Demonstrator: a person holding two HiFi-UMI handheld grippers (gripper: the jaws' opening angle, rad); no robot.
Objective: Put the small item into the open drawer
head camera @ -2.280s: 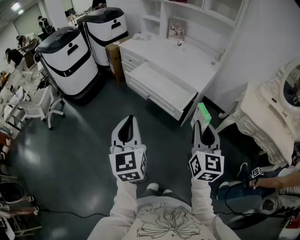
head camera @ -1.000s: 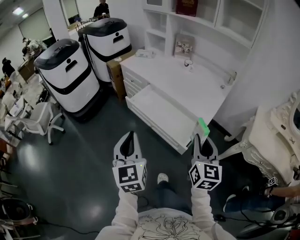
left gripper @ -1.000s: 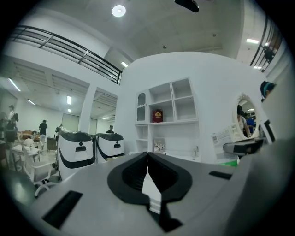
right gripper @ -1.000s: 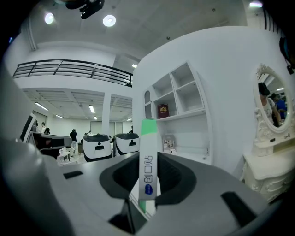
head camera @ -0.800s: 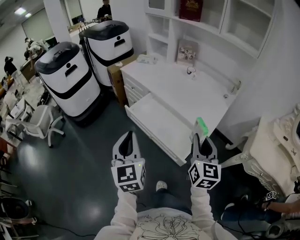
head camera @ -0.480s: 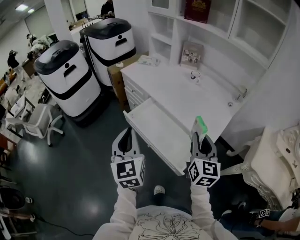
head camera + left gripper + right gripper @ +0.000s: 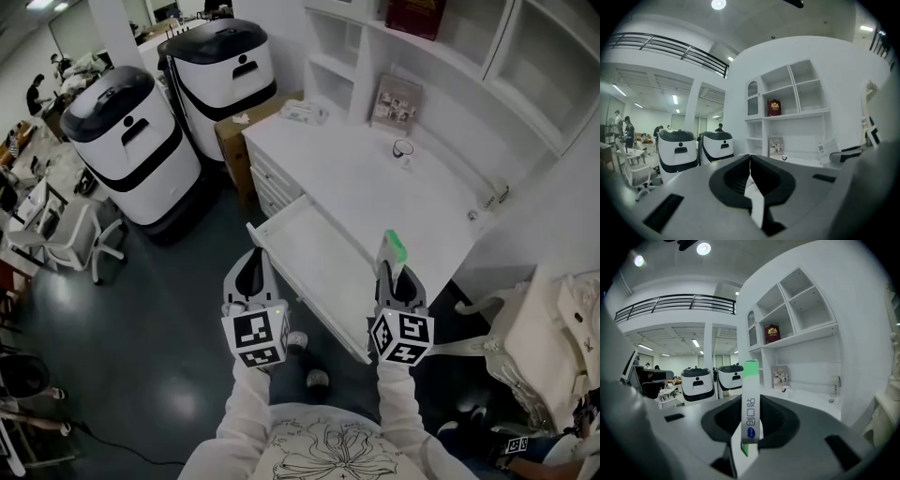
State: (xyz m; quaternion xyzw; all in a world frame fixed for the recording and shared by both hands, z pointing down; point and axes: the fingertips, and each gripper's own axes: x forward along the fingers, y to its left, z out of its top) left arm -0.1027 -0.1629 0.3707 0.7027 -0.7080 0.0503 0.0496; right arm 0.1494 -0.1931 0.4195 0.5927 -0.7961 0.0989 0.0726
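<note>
The open white drawer (image 7: 314, 261) juts out of the white desk (image 7: 375, 183) toward me. My right gripper (image 7: 392, 261) is shut on a small, flat white box with a green end (image 7: 395, 247), held upright over the drawer's near right corner. In the right gripper view the box (image 7: 750, 404) stands between the jaws of that gripper (image 7: 750, 439), with blue print on its edge. My left gripper (image 7: 252, 264) hovers at the drawer's front left edge, shut and empty; in its own view this gripper (image 7: 750, 171) has the jaws meeting.
Two large white-and-black machines (image 7: 120, 141) (image 7: 217, 64) stand left of the desk, with a cardboard box (image 7: 251, 120) beside them. A cup (image 7: 403, 150) and a framed picture (image 7: 396, 101) sit on the desk top. An ornate white piece of furniture (image 7: 553, 319) is at the right, an office chair (image 7: 80, 234) at the left.
I have come closer to the desk, and both grippers now reach the drawer's front edge. The right gripper still holds the box; the left stays shut.
</note>
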